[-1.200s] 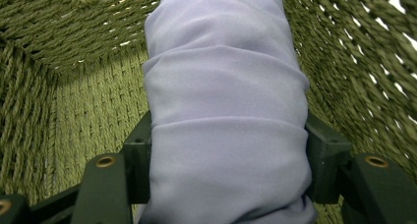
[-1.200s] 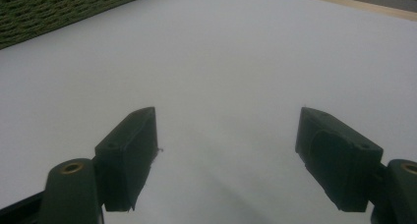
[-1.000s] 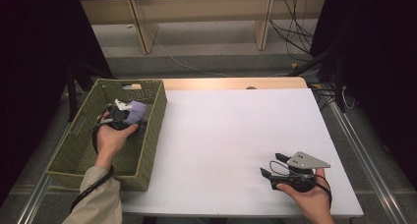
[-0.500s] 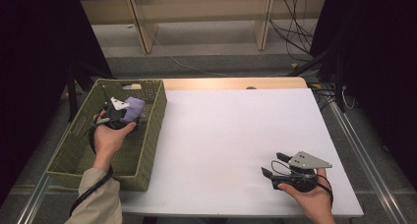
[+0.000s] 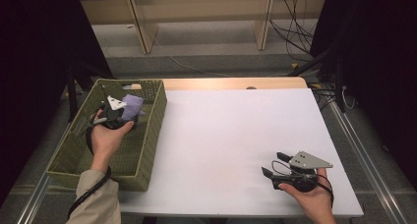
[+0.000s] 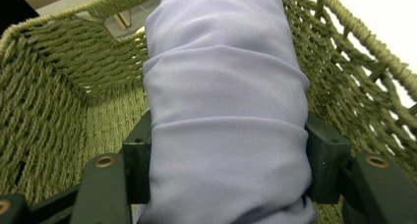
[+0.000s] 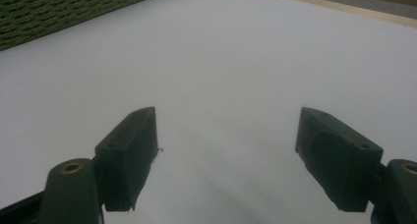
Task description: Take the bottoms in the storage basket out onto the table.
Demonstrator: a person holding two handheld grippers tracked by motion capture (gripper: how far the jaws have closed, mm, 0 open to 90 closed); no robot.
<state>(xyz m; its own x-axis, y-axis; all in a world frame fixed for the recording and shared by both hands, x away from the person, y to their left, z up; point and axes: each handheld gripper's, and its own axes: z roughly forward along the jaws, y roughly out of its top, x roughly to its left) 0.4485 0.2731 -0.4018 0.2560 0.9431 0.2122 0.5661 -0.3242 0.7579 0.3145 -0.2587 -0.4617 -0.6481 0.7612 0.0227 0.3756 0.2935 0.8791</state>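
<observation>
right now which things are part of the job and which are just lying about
In the job:
- purple cloth, clamped in the left gripper
- green woven basket

Just about:
- right gripper, open over the white table
- cables on the floor

The lilac cloth runs off the top and bottom edges of the left gripper view and hides much of the woven basket behind it.
</observation>
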